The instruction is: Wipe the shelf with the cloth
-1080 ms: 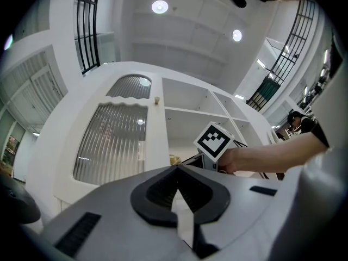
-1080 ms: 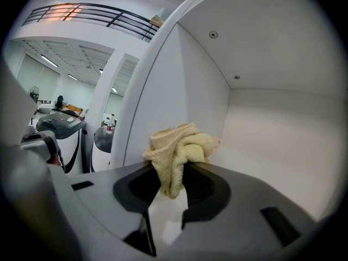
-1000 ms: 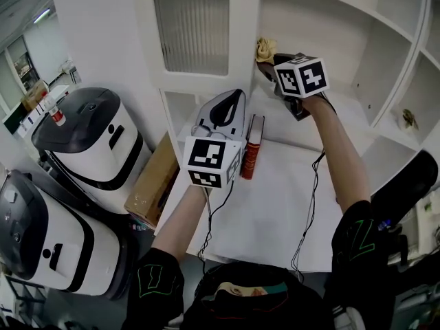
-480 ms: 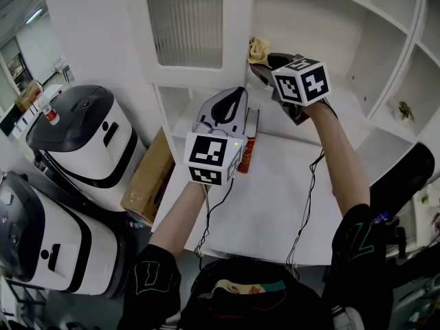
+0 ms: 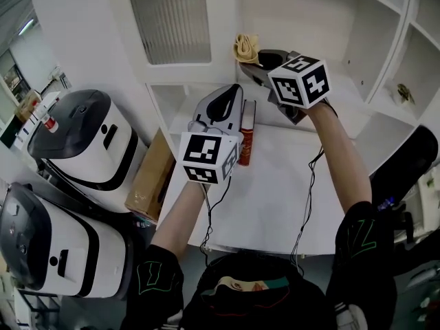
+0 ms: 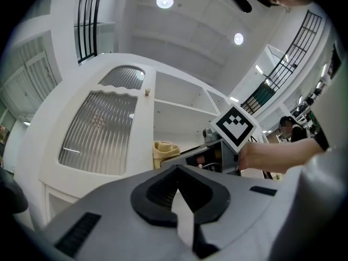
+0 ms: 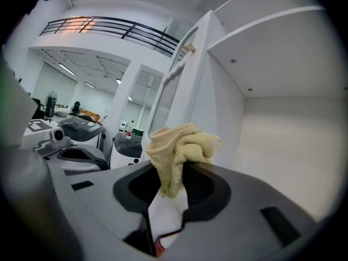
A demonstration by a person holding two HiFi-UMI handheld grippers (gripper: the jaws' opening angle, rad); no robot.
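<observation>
Right gripper [image 7: 172, 185]: jaws clamped on the yellow cloth [image 7: 182, 150], which bunched above the jaw tips. In the head view the cloth [image 5: 245, 47] sat at the left front of the open shelf [image 5: 347, 93], beside the ribbed door [image 5: 168, 19]; contact with the shelf board could not be judged. Left gripper [image 6: 176, 172]: jaws together, nothing between them, raised over the white surface [image 5: 275, 191]. A red book [image 5: 245, 133] lay there, partly hidden by the left gripper (spine print illegible). The only clear markings were the square markers on the cubes.
</observation>
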